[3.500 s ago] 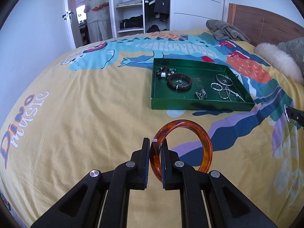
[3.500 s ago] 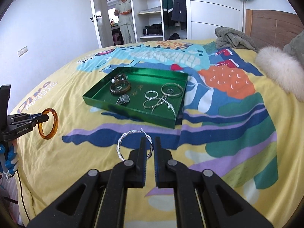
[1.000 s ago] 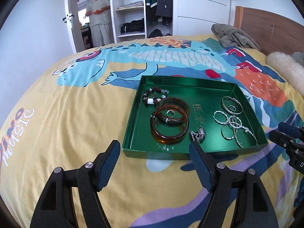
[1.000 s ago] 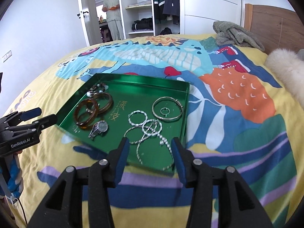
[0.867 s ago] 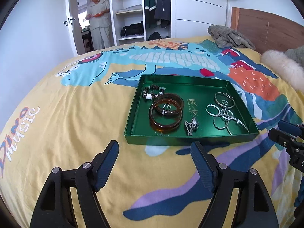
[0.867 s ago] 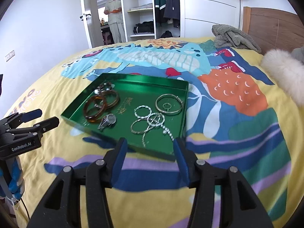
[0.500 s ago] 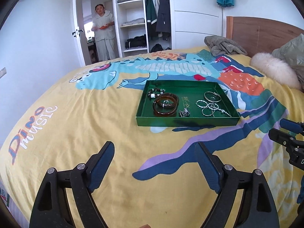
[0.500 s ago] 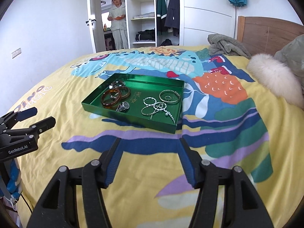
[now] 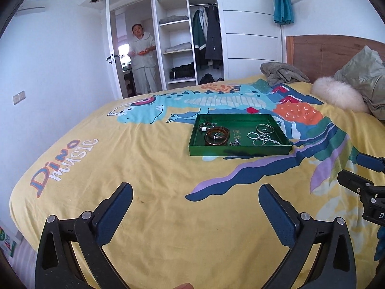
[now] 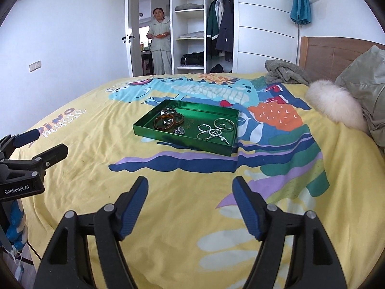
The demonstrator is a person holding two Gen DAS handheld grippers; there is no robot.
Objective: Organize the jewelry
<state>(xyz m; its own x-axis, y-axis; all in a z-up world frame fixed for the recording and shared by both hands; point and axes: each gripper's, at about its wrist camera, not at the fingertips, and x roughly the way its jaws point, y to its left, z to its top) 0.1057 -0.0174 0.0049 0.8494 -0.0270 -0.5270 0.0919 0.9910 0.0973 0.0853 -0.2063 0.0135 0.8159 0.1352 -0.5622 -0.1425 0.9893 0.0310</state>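
Both the left gripper [image 9: 195,196] and the right gripper [image 10: 190,191] hang wide open and empty above the bed [image 9: 144,168], well back from the green tray [image 9: 240,149]. The amber bangles [image 9: 216,137], silver bracelets [image 9: 263,136] and other jewelry lie inside the tray. With no loose pieces visible on the bedspread, the sorting appears finished.

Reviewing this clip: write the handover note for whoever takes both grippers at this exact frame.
Left gripper: open, empty, held above the bedspread.
Right gripper: open, empty, also back from the tray.
Green tray sits mid-bed holding the amber bangle, a darker bangle, a beaded bracelet, a watch-like piece and the silver bangles.
Done: no jewelry is visible loose on the bedspread.
Left: nothing obvious; perhaps tidy pieces inside the tray.
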